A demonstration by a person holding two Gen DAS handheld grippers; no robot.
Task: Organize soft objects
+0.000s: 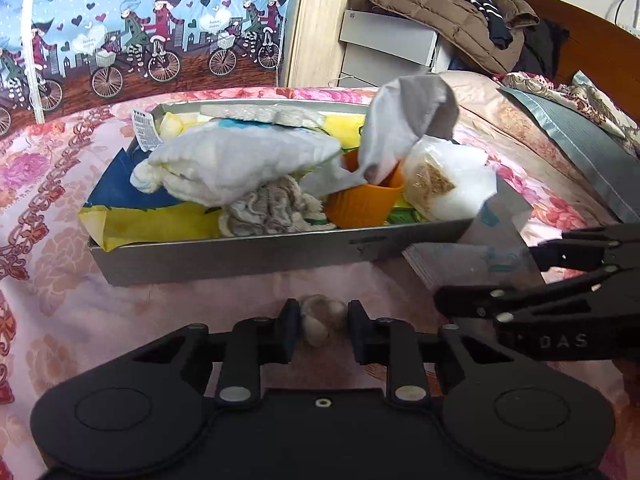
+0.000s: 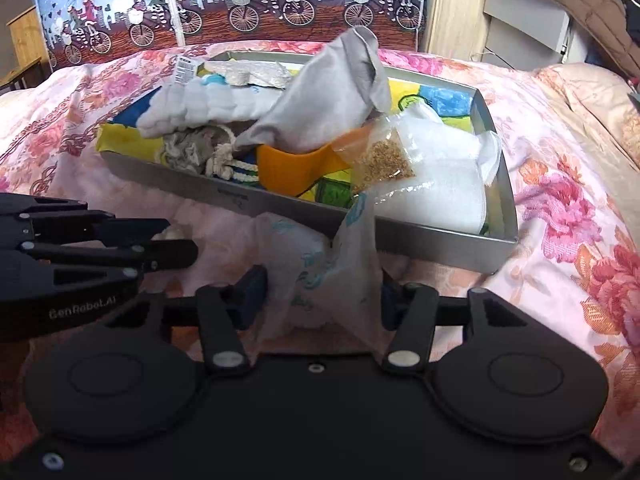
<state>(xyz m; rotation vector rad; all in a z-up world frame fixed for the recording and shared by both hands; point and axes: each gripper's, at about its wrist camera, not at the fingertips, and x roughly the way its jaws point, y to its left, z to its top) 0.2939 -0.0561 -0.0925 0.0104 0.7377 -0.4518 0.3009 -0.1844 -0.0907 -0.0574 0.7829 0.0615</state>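
A grey cardboard tray (image 1: 240,256) on the bed holds soft things: a white quilted cloth (image 1: 240,164), a beige knitted cloth (image 1: 272,208), a grey cloth (image 1: 404,120) draped into an orange cup (image 1: 364,204), and a clear bag of grain (image 1: 436,180). My left gripper (image 1: 323,322) is shut on a small fuzzy grey-white ball (image 1: 320,320) in front of the tray. My right gripper (image 2: 320,292) is shut on a thin white printed cloth (image 2: 332,264), which also shows in the left wrist view (image 1: 472,256), held against the tray's near wall (image 2: 440,240).
The bed has a pink floral cover (image 1: 60,280). A cartoon bicycle curtain (image 1: 140,40) hangs behind. A brown jacket (image 1: 440,12) lies on a grey cabinet (image 1: 384,48) at the back right. A grey-blue pillow (image 1: 580,148) lies to the right.
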